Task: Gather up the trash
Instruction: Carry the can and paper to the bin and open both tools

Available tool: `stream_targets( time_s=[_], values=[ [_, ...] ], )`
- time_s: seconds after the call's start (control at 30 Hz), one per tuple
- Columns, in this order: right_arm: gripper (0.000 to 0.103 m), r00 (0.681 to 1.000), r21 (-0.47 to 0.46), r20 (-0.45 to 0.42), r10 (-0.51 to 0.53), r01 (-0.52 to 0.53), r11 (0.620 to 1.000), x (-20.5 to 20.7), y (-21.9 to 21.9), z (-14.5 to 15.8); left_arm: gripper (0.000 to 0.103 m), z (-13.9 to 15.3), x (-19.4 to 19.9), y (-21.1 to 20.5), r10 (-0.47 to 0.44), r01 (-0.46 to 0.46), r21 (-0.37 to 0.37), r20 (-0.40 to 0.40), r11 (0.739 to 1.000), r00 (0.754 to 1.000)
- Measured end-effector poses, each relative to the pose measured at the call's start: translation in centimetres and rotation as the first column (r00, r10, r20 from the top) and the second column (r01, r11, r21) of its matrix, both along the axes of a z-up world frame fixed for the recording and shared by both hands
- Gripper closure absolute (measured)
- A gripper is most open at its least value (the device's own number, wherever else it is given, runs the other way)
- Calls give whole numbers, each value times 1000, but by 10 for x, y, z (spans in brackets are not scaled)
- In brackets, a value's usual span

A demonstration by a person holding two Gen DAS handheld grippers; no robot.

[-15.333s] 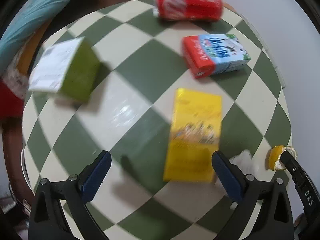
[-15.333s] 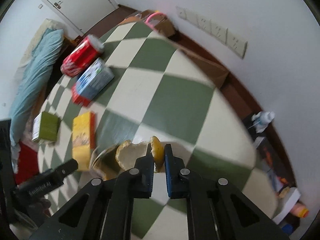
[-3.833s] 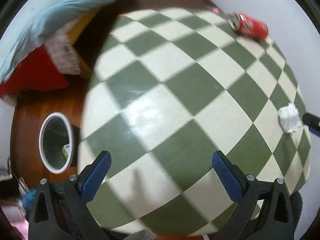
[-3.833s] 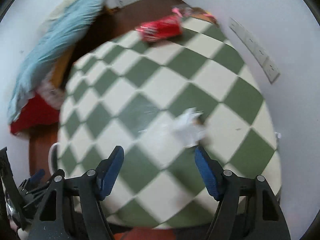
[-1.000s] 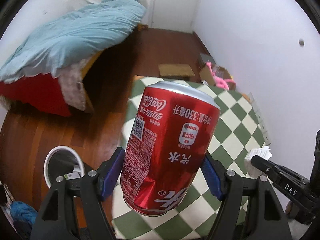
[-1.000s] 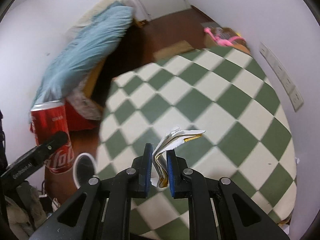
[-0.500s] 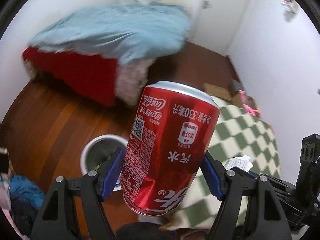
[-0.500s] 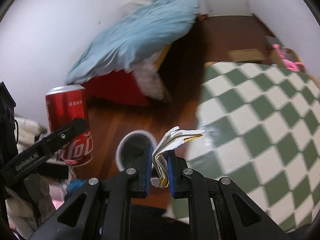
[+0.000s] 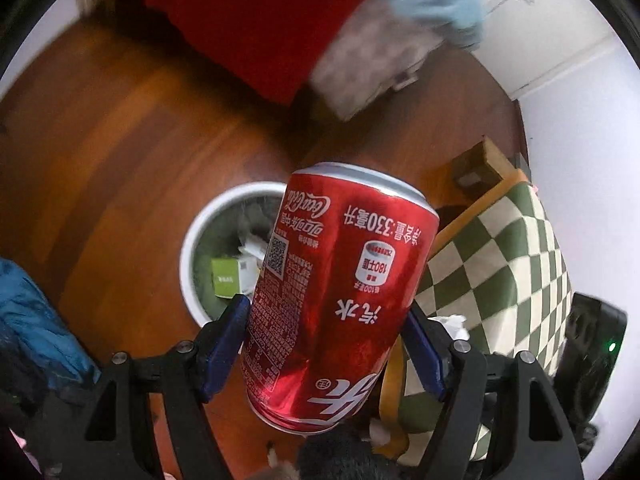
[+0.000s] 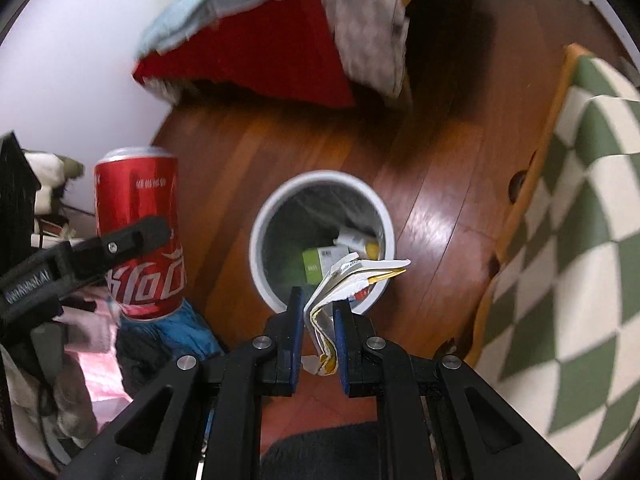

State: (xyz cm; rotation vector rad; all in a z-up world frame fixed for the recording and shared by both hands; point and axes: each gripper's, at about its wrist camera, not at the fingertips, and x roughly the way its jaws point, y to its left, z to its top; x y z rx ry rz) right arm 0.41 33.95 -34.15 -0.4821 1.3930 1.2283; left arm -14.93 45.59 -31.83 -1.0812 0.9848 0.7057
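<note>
Holding the can (image 9: 340,300) by its sides in my left hand-held gripper (image 9: 326,344), near the bin (image 10: 322,240), I judge it light, slick and dentable, while my right hand-held gripper (image 10: 318,322) pinches soft crumpled paper (image 10: 348,280) over the rim.

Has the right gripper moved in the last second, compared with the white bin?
Yes. The right gripper with its crumpled paper left the checkered table and now hangs over the white bin.
</note>
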Motion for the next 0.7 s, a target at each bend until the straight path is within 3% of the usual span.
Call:
stream_targets(
  time_s=[0.1, 0.17, 0.27, 0.4, 0.5, 0.57, 0.6, 0.63, 0.7],
  values=[
    [88, 1000, -65, -19, 22, -23, 998, -2, 27, -37, 27, -36, 5, 30, 16, -17, -87, -12, 996, 1000],
    [88, 999, -89, -27, 28, -31, 996, 0, 39, -55, 3, -53, -2, 40, 25, -28, -124, -22, 992, 999],
    [88, 998, -132, -44, 46, -51, 990, -2, 62, -83, 1, -68, -8, 49, 53, -61, -143, -56, 988, 997],
    [87, 993, -171, -79, 89, -102, 980, -7, 81, -114, 1, -67, -26, 46, 105, -114, -97, -89, 989, 990],
    [84, 985, -191, -127, 118, -141, 971, -15, 89, -126, 1, -55, -41, 31, 137, -139, -4, -150, 990, 979],
    [57, 984, -199, -122, 132, -155, 968, -19, 92, -130, 1, -49, -50, 19, 156, -146, 66, -196, 987, 968],
    [26, 984, -199, -116, 132, -153, 968, -20, 91, -130, 1, -45, -53, 12, 167, -149, 95, -224, 984, 960],
    [7, 984, -195, -117, 131, -152, 969, -20, 90, -128, 1, -41, -57, 7, 179, -154, 118, -240, 981, 954],
    [6, 986, -187, -97, 132, -149, 971, -20, 84, -122, 1, -29, -66, -8, 199, -160, 163, -254, 973, 947]
  ],
)
